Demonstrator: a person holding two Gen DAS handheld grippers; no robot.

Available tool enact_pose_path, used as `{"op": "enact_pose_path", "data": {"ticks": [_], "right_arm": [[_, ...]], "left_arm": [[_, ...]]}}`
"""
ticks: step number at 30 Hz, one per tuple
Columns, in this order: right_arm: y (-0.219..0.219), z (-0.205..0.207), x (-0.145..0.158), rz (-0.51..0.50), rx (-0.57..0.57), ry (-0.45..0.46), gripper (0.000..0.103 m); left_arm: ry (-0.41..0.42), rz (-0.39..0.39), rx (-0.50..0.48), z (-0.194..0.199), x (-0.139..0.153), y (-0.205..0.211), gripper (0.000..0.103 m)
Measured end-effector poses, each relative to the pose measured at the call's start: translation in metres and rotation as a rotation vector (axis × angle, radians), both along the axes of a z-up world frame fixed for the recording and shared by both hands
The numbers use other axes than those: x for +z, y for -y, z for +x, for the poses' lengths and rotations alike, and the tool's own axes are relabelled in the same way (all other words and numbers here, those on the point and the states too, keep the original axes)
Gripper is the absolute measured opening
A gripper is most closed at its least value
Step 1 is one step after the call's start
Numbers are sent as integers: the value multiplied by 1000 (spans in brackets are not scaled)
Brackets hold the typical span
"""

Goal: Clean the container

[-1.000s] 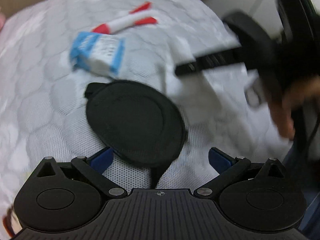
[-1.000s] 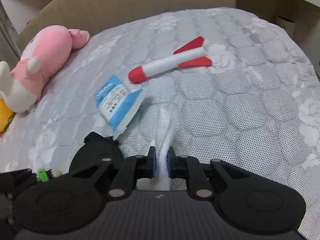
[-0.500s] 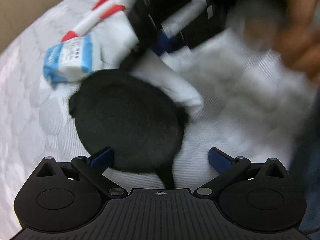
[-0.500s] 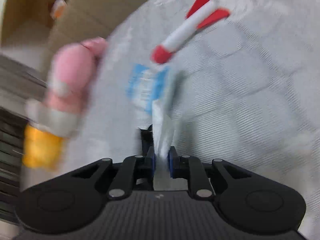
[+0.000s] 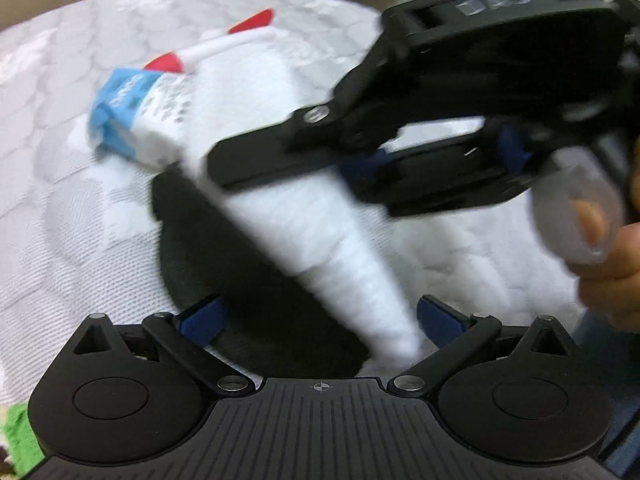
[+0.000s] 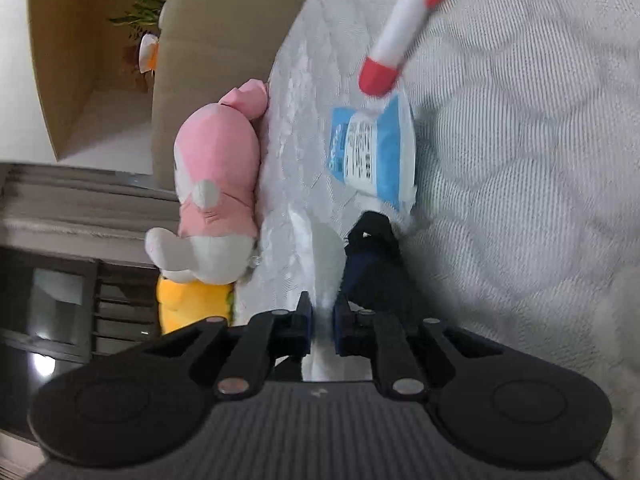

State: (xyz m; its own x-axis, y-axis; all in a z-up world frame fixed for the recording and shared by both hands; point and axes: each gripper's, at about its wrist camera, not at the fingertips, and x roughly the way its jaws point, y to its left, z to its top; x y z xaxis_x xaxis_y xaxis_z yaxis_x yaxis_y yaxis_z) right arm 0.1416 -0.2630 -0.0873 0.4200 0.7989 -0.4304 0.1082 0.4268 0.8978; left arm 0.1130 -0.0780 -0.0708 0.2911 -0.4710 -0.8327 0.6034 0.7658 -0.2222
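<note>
The right tool (image 6: 322, 318) is clamped on a white wipe (image 5: 320, 240) draped over the black case (image 5: 248, 280) on the bed (image 5: 60, 160). The left tool (image 5: 320, 316) stands apart at the case's near edge. Beyond lie a blue packet (image 6: 372, 152), toy rocket (image 6: 400, 32) and pink plush (image 6: 216, 184).

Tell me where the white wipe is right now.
The white wipe is pinched in the right gripper, hanging across the black case in front of the open left gripper.

"DAS" on right gripper (image 5: 280, 160), pack print unreadable
</note>
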Motion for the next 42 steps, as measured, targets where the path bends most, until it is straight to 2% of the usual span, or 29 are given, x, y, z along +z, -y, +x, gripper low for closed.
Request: {"op": "enact_pose_path", "data": {"ticks": [3, 4, 8, 11, 13, 19, 23, 26, 28, 30, 32, 35, 39, 42], "right_arm": [[3, -2, 3, -28, -11, 11, 14], [4, -2, 3, -30, -15, 11, 14], [7, 0, 5, -49, -28, 20, 15], [9, 1, 5, -46, -33, 22, 15], [9, 1, 6, -56, -36, 26, 15], [12, 2, 7, -96, -37, 35, 15], [11, 3, 6, -83, -31, 35, 15], [11, 2, 8, -87, -24, 45, 17], [9, 3, 5, -106, -15, 33, 17], [5, 3, 3, -158, 5, 19, 17], [0, 4, 1, -221, 32, 14, 17], [-9, 4, 1, -340, 75, 22, 17], [-26, 0, 8, -615, 138, 104, 17], [-39, -1, 13, -747, 181, 163, 25]], "left_arm": [[74, 154, 3, -6, -7, 7, 103], [84, 172, 14, -7, -8, 7, 103], [74, 95, 57, -6, 5, 2, 87], [76, 76, 60, -9, 9, 2, 82], [53, 56, 48, -11, 10, 3, 71], [7, -45, 61, -7, 17, 1, 71], [-29, -89, 127, -2, 23, -12, 71], [-83, -169, 251, 7, 33, -42, 71], [-152, -208, 387, 18, 35, -65, 77], [-225, -226, 529, 30, 29, -90, 84], [-252, -208, 603, 36, 25, -105, 90], [-251, -162, 628, 35, 22, -117, 91], [-212, -129, 620, 34, 34, -121, 95], [-189, -115, 654, 39, 41, -129, 98]]}}
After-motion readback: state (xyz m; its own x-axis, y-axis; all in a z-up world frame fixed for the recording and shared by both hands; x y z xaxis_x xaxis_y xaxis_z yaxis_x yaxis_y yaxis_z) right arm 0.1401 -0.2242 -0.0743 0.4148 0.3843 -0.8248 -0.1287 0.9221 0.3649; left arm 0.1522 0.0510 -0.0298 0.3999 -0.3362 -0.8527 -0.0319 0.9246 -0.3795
